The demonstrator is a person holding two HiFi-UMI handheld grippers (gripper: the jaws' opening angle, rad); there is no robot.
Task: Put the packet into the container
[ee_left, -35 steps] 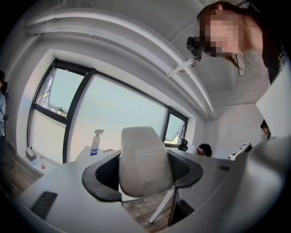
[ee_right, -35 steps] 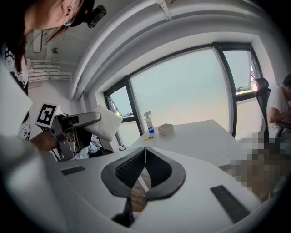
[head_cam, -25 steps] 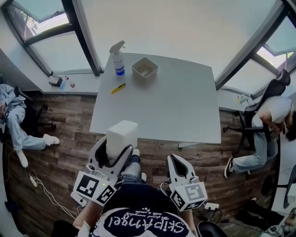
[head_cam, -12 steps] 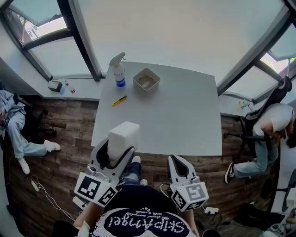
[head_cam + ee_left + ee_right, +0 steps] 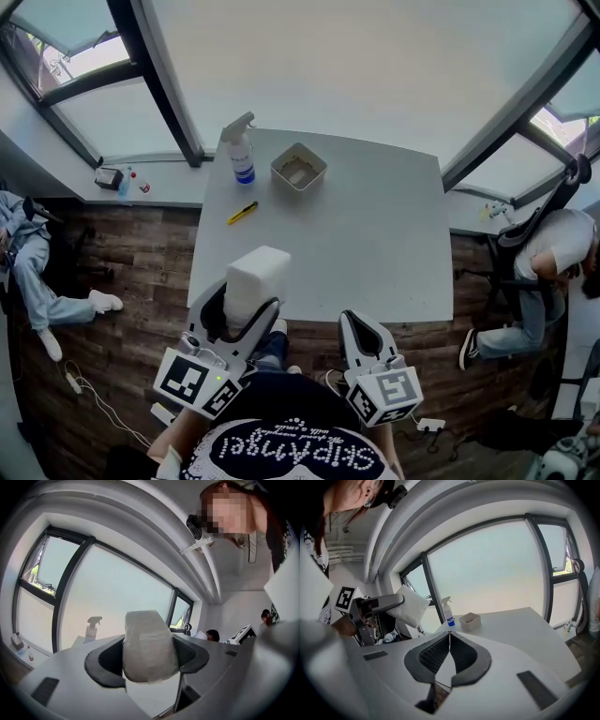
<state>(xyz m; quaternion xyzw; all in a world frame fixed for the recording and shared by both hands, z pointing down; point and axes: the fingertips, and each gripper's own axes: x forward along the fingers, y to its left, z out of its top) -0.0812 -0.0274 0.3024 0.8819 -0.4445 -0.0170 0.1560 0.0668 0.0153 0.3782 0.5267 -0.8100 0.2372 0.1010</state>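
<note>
The white packet (image 5: 255, 277) sits clamped between the jaws of the left claw (image 5: 244, 304), over the near edge of the surface (image 5: 375, 244). To its right, the right claw (image 5: 362, 330) is empty, its jaws pressed together. Well ahead of both claws stands the container (image 5: 298, 167), with a spray bottle (image 5: 241, 150) just beside it.

I see a pale grey square table (image 5: 375, 234) standing on a dark wood-plank floor (image 5: 122, 253). Three things lie on it, all toward the far left. A spray bottle (image 5: 241, 150) with a blue label stands upright at the far left corner. Just right of it sits a small square beige container (image 5: 298, 167), open at the top. A yellow pen-like tool (image 5: 242, 213) lies flat, nearer to me, close to the left edge. From here, the rest of the tabletop is plain surface.
</note>
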